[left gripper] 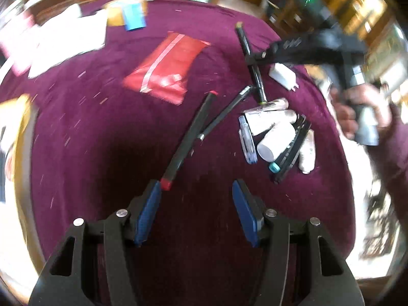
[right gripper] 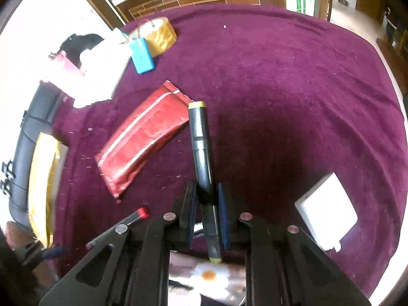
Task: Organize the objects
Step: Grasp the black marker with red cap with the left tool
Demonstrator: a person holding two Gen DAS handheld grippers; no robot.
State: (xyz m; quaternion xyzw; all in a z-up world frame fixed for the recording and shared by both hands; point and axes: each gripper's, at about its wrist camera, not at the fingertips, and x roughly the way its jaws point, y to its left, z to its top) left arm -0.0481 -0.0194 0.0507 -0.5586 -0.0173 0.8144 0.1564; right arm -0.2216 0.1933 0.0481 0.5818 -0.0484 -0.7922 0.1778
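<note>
1. Pinching a black marker (right gripper: 201,150) above the counter (right gripper: 280,89), the right claw (right gripper: 207,201) grips off-centre; it could swivel loose.
2. The left claw (left gripper: 196,204) hangs spread and empty, and might knock the red-capped pen (left gripper: 190,137).

Maroon tablecloth (right gripper: 280,76): red pouch (right gripper: 142,137), pens (left gripper: 221,112), tape roll (right gripper: 158,35).

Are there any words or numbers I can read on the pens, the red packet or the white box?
None can be read.
Red packet: only pale stripes, no letters show.
Black marker in the right claw: no print visible.
White box: blank side.
Dark seat at the left edge: white marks, too warped to read.
</note>
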